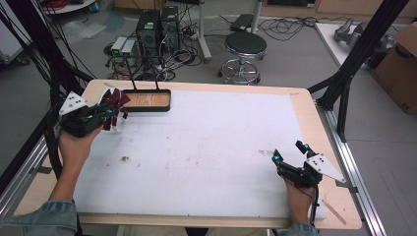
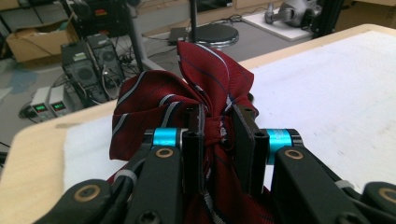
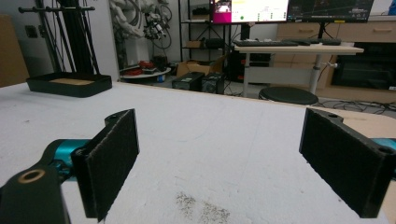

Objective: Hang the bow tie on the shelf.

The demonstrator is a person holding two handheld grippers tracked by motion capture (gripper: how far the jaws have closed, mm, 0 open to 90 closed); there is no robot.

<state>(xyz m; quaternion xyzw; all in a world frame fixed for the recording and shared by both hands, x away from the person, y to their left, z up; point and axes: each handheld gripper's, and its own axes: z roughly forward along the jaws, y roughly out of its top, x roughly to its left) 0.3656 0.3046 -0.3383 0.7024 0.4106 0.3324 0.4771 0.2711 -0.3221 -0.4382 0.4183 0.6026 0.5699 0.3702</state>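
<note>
White padded table (image 1: 206,147); left gripper (image 1: 110,114) clamps striped tie (image 2: 187,100); right gripper (image 1: 290,151) jaws apart.

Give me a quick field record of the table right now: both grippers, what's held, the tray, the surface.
left gripper: shut on the red striped tie, bunched, at the far left of the table
right gripper: open, holding nothing, near right of the table
black tray: far left edge, wooden floor bare, just right of the tie
white mat: covers the table; small dark specks on it
</note>
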